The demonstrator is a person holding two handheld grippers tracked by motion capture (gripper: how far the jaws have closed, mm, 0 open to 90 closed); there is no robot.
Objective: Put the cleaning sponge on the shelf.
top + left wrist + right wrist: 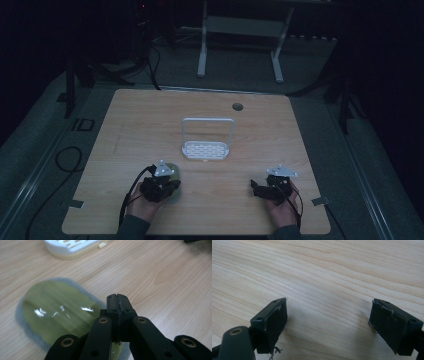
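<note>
An oval yellow-green pad (57, 312) with a grey fuzzy rim lies flat on the wooden table (150, 120), near its front left. My left gripper (117, 298) hovers over the pad's near edge with its jaws pressed together and nothing between them. From the high view the same left gripper (172, 183) covers part of the green pad (173, 169). Over bare wood at the front right, my right gripper (328, 312) stands open with an empty gap. The high view places that right gripper (257, 189) well apart from the pad.
A white slotted tray with an upright wire frame (206, 149) stands at the table's middle; its front edge (72, 246) lies just beyond the pad. A round cable hole (237, 106) sits near the far edge. Another table's white legs (202, 60) stand behind on the dark floor.
</note>
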